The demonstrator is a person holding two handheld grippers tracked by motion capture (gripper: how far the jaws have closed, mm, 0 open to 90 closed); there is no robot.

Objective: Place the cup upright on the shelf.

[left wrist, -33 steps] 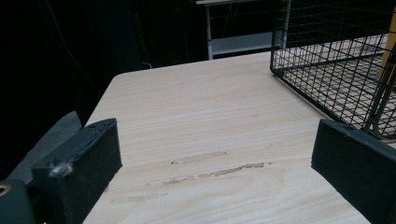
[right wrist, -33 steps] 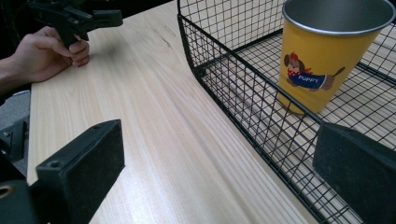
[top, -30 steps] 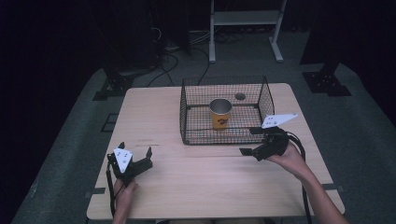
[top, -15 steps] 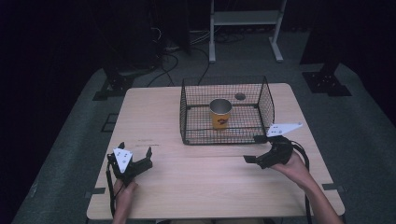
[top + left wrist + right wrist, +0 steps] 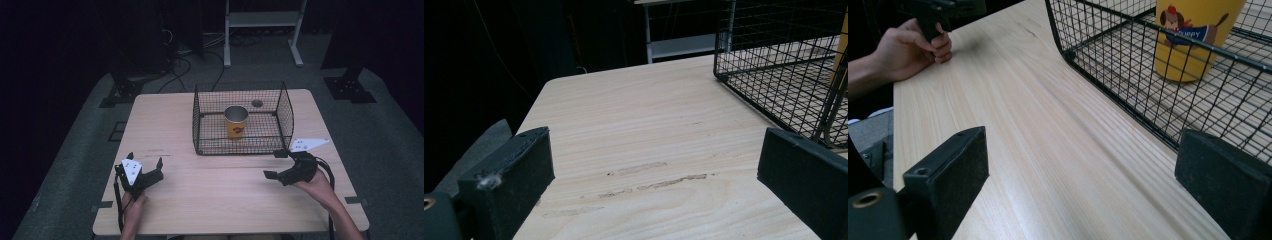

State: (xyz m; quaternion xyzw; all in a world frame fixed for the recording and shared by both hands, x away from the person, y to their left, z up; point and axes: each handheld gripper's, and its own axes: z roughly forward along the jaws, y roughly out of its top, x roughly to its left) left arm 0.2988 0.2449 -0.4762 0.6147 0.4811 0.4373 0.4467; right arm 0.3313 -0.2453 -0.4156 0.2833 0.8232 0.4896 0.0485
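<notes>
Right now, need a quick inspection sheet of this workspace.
Surface: light wooden table, faint scuff marks near the left gripper.
Job's things: yellow cup upright inside the black wire basket.
Clutter: nothing seen.
Grippers: left gripper open, empty, near the front left edge; right gripper open, empty, in front of the basket's right corner.
Cables: one trails from each gripper; more lie on the floor behind the table.
Surroundings: dark room, white metal stand behind.

Cup (image 5: 1198, 37) top cut off by edge — small object (image 5: 257, 103) behind basket (image 5: 285, 107) unidentifiable.
</notes>
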